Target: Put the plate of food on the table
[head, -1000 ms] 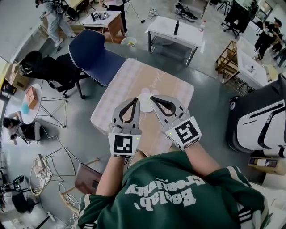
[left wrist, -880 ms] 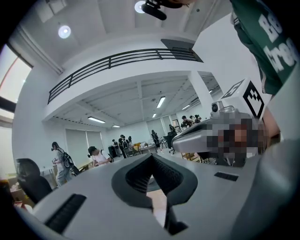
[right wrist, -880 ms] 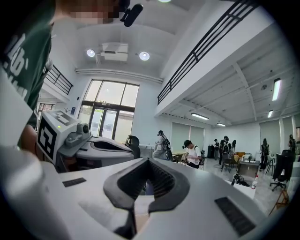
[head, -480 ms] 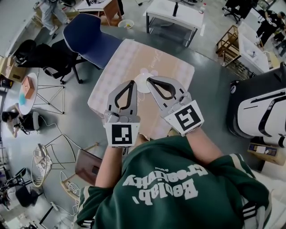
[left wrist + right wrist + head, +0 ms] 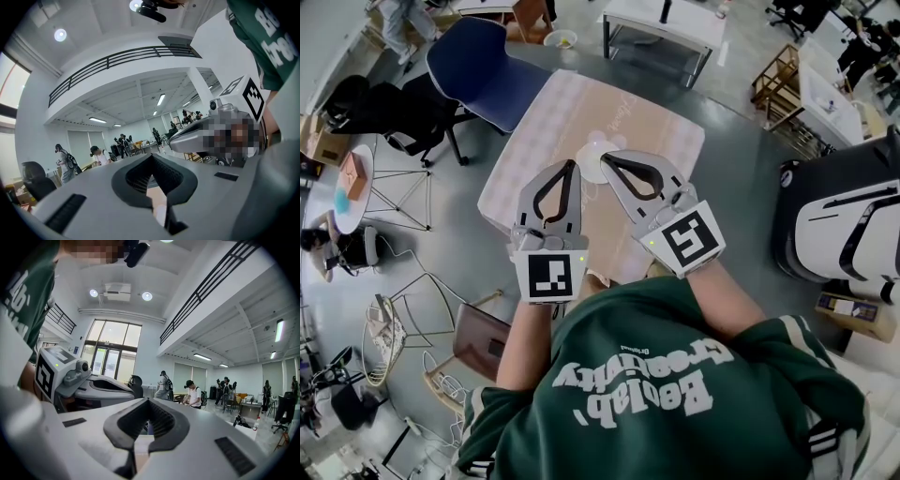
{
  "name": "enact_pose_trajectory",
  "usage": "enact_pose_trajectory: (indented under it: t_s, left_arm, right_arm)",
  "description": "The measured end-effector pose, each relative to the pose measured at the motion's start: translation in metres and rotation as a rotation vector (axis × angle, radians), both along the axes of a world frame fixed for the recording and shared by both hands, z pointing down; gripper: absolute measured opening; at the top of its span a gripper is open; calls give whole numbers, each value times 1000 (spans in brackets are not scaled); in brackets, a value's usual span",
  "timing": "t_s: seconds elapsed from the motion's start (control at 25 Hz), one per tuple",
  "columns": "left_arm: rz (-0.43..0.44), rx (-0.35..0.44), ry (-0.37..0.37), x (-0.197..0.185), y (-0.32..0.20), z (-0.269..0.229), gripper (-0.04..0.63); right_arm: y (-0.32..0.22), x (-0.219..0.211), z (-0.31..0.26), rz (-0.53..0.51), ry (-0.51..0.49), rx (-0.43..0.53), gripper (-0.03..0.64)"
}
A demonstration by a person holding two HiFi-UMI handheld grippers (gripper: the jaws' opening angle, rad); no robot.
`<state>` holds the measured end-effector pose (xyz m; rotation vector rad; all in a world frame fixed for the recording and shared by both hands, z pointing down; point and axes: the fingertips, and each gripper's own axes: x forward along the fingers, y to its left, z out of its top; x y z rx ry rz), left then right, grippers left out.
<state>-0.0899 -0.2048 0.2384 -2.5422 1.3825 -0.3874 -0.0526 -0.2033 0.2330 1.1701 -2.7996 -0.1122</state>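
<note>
Presently, left tongs [image 5: 565,165] and right tongs [image 5: 606,157] are both clenched, empty, held side by side. White plate [image 5: 592,147] rests mid-counter [image 5: 572,98], at 12 o'clock from them.

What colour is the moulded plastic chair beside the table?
Dark blue; the moulded plastic chair shows best in the head view.

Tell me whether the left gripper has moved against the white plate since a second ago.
No: the left gripper stays left of the white plate, tip at its edge; only the view shifted.
</note>
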Motion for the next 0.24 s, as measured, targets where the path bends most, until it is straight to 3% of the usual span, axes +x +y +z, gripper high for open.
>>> enact_pose_trajectory:
  t_s: [0.24]
  left_arm:
    - [-6, 15, 0, -1, 0, -3, 8]
  right_arm:
    - [0, -2, -1, -6, -2, -3, 15]
